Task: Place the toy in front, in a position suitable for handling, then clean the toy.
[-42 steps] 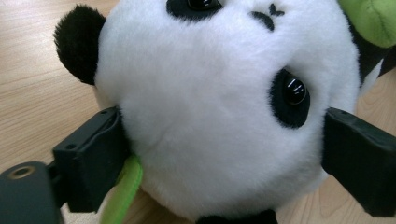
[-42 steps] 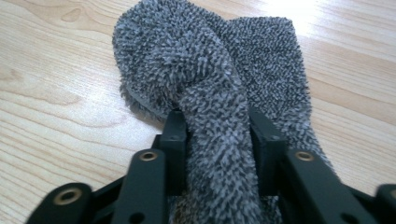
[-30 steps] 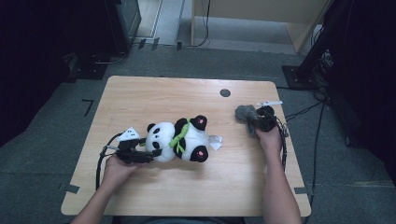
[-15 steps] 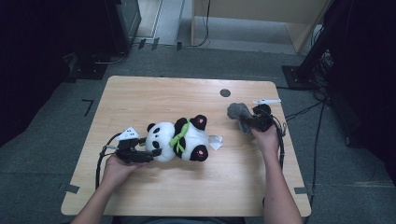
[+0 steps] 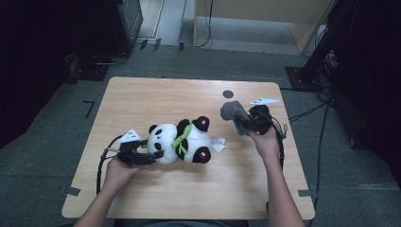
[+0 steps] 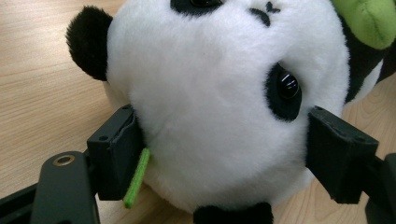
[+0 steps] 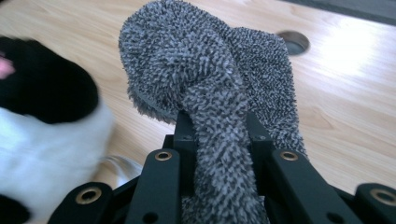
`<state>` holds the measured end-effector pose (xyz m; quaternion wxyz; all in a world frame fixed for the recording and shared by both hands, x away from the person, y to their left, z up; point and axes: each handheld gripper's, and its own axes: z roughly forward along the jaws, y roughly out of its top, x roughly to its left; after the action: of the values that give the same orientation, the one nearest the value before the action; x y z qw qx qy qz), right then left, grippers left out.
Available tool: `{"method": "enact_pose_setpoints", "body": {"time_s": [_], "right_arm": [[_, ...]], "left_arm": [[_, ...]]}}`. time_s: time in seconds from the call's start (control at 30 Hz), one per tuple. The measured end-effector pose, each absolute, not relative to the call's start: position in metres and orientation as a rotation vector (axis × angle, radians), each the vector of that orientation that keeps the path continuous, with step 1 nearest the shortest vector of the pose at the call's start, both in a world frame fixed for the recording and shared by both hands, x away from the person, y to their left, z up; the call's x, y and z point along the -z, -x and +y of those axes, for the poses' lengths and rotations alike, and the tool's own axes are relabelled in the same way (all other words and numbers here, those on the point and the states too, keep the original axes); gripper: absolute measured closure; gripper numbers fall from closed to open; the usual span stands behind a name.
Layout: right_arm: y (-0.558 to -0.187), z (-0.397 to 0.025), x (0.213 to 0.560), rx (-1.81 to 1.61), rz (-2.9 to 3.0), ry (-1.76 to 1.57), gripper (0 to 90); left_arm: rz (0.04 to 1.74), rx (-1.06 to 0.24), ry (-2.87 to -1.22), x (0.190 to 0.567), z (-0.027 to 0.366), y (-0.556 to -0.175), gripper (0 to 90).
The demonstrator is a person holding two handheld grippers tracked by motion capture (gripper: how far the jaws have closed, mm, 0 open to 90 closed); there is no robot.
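Observation:
A black-and-white plush panda with a green scarf lies on its side in the middle of the wooden table. My left gripper is shut on the panda's head, one jaw on each side. My right gripper is shut on a grey fuzzy cloth, held just above the table to the right of the panda's feet. In the right gripper view the cloth bunches up between the jaws, and the panda's foot shows at the left.
A round cable hole sits in the table near its far edge, behind the cloth. A white tag sticks out from the panda toward the right. Dark equipment and cables surround the table on the floor.
My right gripper has carried the grey cloth leftward, closer to the panda. The left gripper and the panda have stayed put.

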<state>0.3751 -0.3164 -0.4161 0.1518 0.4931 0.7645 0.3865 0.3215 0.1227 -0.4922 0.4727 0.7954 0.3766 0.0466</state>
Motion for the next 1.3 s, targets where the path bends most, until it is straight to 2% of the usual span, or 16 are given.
{"method": "enact_pose_setpoints", "body": {"time_s": [0.57, 0.77, 1.0, 1.3], "right_arm": [[-0.372, -0.263, 0.367, -1.151, 2.288, -1.277, 73.8], [-0.375, -0.23, 0.347, -1.147, 2.345, -1.201, 73.8], [-0.378, -0.198, 0.343, -1.146, 2.399, -1.141, 73.8], [-0.394, -0.149, 0.356, -1.135, 2.492, -1.091, 73.9]], "left_arm": [[0.927, -0.091, -1.949, 0.491, 0.124, -0.325, 20.5], [0.931, -0.079, -1.943, 0.492, 0.124, -0.326, 20.4], [0.93, -0.084, -1.948, 0.492, 0.124, -0.325, 20.4], [0.931, -0.092, -1.948, 0.491, 0.123, -0.325, 20.5]]}}
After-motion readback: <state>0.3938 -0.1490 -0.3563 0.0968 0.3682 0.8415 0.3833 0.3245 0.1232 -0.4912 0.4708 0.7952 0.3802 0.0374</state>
